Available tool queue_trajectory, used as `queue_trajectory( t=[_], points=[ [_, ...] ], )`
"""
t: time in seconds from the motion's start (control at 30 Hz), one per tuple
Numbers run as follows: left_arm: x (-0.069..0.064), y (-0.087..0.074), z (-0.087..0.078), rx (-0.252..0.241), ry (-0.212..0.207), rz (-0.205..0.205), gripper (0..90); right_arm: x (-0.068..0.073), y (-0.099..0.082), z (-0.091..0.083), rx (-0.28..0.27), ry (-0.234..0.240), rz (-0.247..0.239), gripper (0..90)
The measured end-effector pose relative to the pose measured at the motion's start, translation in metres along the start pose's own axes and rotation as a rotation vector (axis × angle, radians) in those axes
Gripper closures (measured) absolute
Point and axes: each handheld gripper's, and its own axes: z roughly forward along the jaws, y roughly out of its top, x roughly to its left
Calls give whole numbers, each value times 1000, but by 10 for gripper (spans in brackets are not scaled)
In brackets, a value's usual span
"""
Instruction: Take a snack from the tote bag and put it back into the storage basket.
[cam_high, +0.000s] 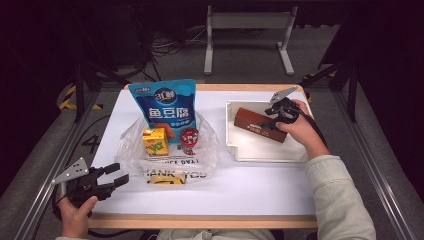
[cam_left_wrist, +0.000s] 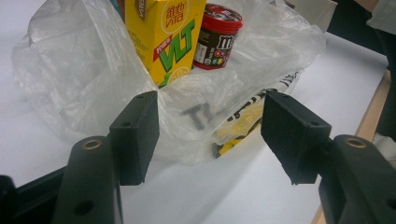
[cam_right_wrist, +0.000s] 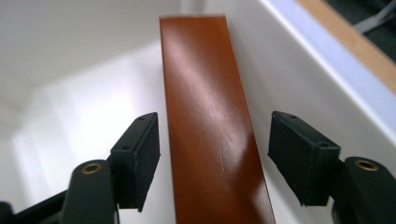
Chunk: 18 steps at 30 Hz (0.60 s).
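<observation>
In the high view the right hand-held gripper (cam_high: 270, 121) reaches into the white tray (cam_high: 265, 152) at the right of the tabletop (cam_high: 260, 185), its tips over the near end of the brown box (cam_high: 260, 125), which lies flat and askew on the tray floor and runs away from the hand toward the tray's far left corner. The left hand-held gripper (cam_high: 117, 175) rests low at the near left corner of the tabletop with its jaws spread and nothing between them; ahead of it and a little to its right lies the clear plastic bag (cam_high: 200, 150), and past the bag's near edge stand the yellow drink carton (cam_high: 154, 141), the small red tub (cam_high: 189, 140) and, farthest from that gripper, the tall blue snack pouch (cam_high: 165, 107). In the left gripper view the two black jaws stand wide apart and bare above the white tabletop (cam_left_wrist: 224, 196); the crumpled plastic bag (cam_left_wrist: 79, 70) lies just beyond the jaw tips, apart from them, with the yellow drink carton (cam_left_wrist: 168, 37) and the red tub (cam_left_wrist: 217, 37) upright side by side inside it. In the right gripper view the brown box (cam_right_wrist: 210, 130) runs straight up the middle between the jaws, which stand open on either side of it with a clear gap at each pad, so neither presses on it; the white tray (cam_right_wrist: 93, 93) surrounds the box, its wall rising close to the right of the right jaw.
</observation>
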Motion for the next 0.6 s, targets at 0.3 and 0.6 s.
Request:
queue_trajectory(
  t=[0.3,0.6],
  points=[
    [3,7,12,3,-23,15,378,21,0,-32,-191,-10,11,508],
    [4,12,20,1,-39,23,378,37,-16,-45,-326,5,122,672]
  ],
)
